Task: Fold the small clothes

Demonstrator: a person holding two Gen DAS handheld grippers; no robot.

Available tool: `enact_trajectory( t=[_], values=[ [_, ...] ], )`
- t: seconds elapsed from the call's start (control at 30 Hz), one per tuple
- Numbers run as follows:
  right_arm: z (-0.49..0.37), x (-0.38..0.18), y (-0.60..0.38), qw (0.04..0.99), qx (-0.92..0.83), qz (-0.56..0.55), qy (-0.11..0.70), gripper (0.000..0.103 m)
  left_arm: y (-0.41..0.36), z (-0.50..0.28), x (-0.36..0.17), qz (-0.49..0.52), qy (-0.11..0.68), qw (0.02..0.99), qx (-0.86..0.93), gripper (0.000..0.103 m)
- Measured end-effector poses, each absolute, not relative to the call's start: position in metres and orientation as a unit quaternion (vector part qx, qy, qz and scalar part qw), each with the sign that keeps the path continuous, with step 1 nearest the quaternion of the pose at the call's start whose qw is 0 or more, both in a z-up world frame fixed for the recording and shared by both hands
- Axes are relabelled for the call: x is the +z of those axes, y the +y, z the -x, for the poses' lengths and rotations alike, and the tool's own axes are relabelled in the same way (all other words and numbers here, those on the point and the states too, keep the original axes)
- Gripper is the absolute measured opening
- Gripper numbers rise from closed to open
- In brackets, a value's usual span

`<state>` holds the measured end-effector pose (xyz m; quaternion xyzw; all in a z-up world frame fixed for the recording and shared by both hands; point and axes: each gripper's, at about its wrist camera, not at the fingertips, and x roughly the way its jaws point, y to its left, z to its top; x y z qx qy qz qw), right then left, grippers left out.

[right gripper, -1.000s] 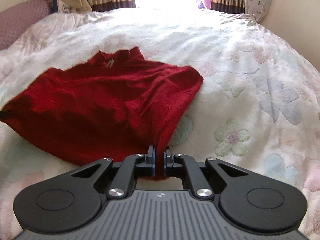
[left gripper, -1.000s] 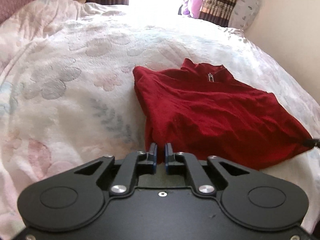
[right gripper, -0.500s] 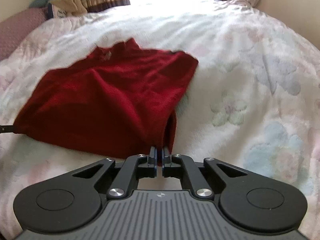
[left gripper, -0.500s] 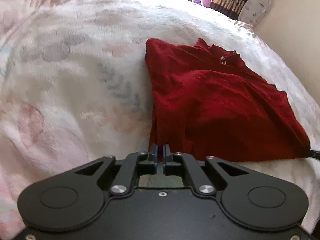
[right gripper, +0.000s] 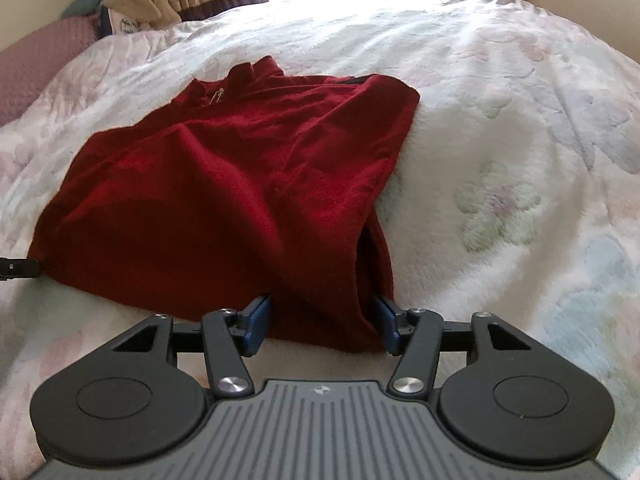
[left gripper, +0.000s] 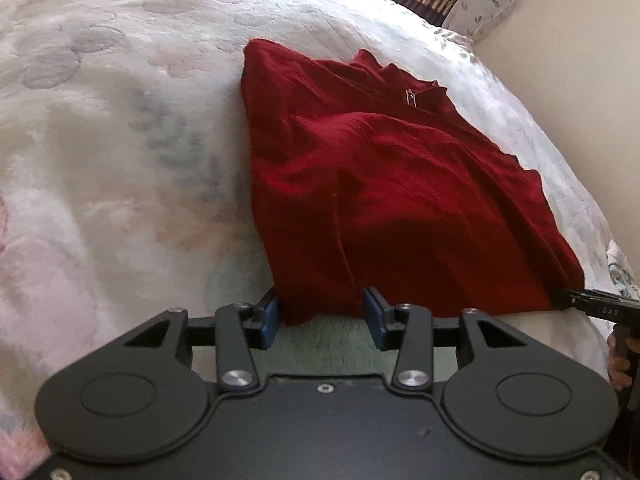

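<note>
Both grippers sit at the near hem of the red top [left gripper: 400,184], one on each bottom corner. The left gripper [left gripper: 322,317] has its jaws opening, blue pads spread to either side of the corner, which lies slack on the floral bedspread [left gripper: 120,160] between them and is not pinched. Same story at the right gripper [right gripper: 322,325]: jaws opening, the other corner lying loose between the pads. The garment lies flat on the bed, straight ahead of both sets of jaws, collar and zip pull [right gripper: 216,96] at the far end, so its long axis seems to run away from the grippers, though the lens bends things. Each hand is nearest its own corner; neither has the edge. In the left view the right gripper's finger tip pokes in at the far hem corner. Any next fold, by the look of it, goes forward along that axis, hem toward collar
</note>
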<state>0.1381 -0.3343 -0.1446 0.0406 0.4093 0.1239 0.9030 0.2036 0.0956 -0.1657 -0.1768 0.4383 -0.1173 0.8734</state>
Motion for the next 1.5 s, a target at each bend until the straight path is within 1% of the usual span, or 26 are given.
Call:
enact_trajectory(
  t=[0.03, 0.1, 0.13, 0.2, 0.23, 0.27, 0.3, 0.37, 0.5, 0.77, 0.83, 0.97, 1.1, 1.27, 1.37, 1.47, 1.5],
  values=[
    [-0.139, -0.145, -0.332, 0.904, 0.124, -0.037, 0.408, 0.066, 0.093, -0.207, -0.167, 0.175, 0.440, 0.873, -0.117, 0.047],
    [-0.142, -0.146, -0.330, 0.906, 0.122, -0.031, 0.404, 0.068, 0.090, -0.213, -0.171, 0.169, 0.445, 0.872, -0.115, 0.047],
    [-0.143, -0.147, -0.328, 0.907, 0.121, -0.029, 0.403, 0.071, 0.088, -0.215, -0.172, 0.166, 0.444, 0.873, -0.113, 0.046],
    [-0.146, -0.150, -0.324, 0.908, 0.122, -0.021, 0.399, 0.072, 0.083, -0.217, -0.172, 0.159, 0.441, 0.877, -0.110, 0.039],
    [-0.148, -0.151, -0.321, 0.908, 0.118, -0.012, 0.402, 0.055, 0.080, -0.218, -0.170, 0.149, 0.446, 0.876, -0.113, 0.017],
    [-0.148, -0.152, -0.319, 0.907, 0.117, -0.002, 0.405, 0.022, 0.077, -0.218, -0.169, 0.140, 0.449, 0.874, -0.122, 0.011],
    [-0.148, -0.151, -0.318, 0.904, 0.121, 0.002, 0.411, 0.013, 0.076, -0.216, -0.166, 0.137, 0.444, 0.877, -0.123, 0.011],
    [-0.147, -0.147, -0.319, 0.901, 0.120, -0.004, 0.416, 0.010, 0.077, -0.209, -0.155, 0.137, 0.419, 0.890, -0.117, 0.010],
    [-0.138, -0.133, -0.322, 0.904, 0.121, -0.021, 0.409, 0.009, 0.089, -0.199, -0.134, 0.171, 0.372, 0.905, -0.113, 0.010],
    [-0.110, -0.085, -0.324, 0.913, 0.136, -0.032, 0.383, 0.007, 0.101, -0.172, -0.090, 0.169, 0.335, 0.920, -0.111, 0.010],
    [-0.101, -0.075, -0.328, 0.915, 0.140, -0.036, 0.377, 0.004, 0.100, -0.156, -0.080, 0.175, 0.313, 0.927, -0.110, 0.010],
    [-0.081, -0.062, -0.346, 0.906, 0.166, -0.102, 0.377, 0.004, 0.099, -0.119, -0.072, 0.201, 0.302, 0.924, -0.118, 0.009],
    [-0.049, -0.060, -0.356, 0.905, 0.162, -0.110, 0.378, 0.004, 0.104, -0.081, -0.075, 0.210, 0.315, 0.918, -0.118, 0.009],
    [-0.007, -0.060, -0.377, 0.894, 0.156, -0.163, 0.386, 0.004, 0.109, -0.028, -0.079, 0.218, 0.340, 0.907, -0.119, 0.009],
    [0.014, -0.061, -0.379, 0.889, 0.156, -0.161, 0.399, 0.004, 0.110, -0.009, -0.093, 0.206, 0.376, 0.896, -0.115, 0.010],
    [0.024, -0.076, -0.376, 0.882, 0.145, -0.125, 0.431, 0.006, 0.110, -0.011, -0.122, 0.198, 0.429, 0.876, -0.101, 0.013],
    [0.022, -0.084, -0.372, 0.874, 0.147, -0.108, 0.450, 0.006, 0.110, -0.012, -0.128, 0.190, 0.447, 0.869, -0.096, 0.017]
  ],
)
